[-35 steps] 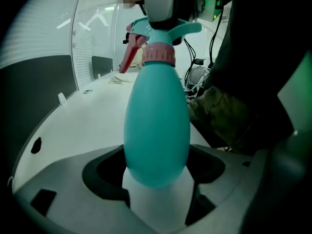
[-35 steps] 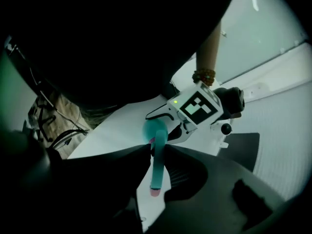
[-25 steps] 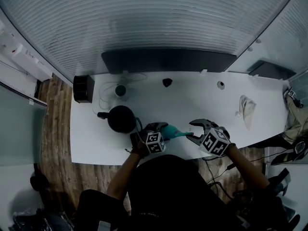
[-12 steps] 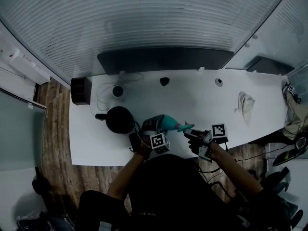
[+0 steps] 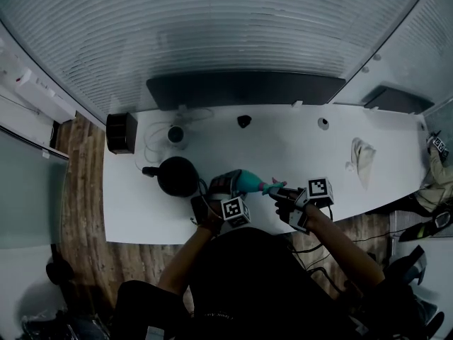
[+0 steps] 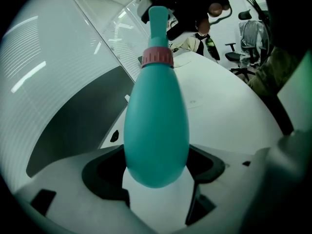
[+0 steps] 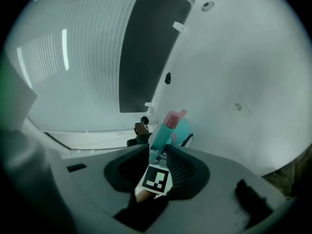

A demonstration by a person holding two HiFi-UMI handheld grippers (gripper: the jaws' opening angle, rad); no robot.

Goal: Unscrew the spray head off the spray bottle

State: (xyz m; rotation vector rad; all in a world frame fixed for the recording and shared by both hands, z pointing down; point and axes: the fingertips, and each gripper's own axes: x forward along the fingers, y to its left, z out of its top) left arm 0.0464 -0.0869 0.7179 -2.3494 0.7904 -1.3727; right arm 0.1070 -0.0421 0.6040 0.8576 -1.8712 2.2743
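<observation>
While the left gripper (image 5: 227, 185) clamps the spray bottle (image 6: 156, 126), the right gripper (image 5: 280, 193) — jaws just closed on the spray head (image 7: 160, 136) at three o'clock — should twist squarely.

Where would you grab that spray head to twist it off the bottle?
Grip the narrow spray head beyond the pink collar, coming end-on along the bottle: the left tool clamps the body, leaving only the head exposed.

Over the white table (image 5: 297, 151), the left gripper (image 5: 228, 185) holds the teal spray bottle (image 5: 248, 182) tilted. The right gripper (image 5: 283, 193), whose jaws have just been closing, has the spray head (image 5: 271, 188) between them.
</observation>
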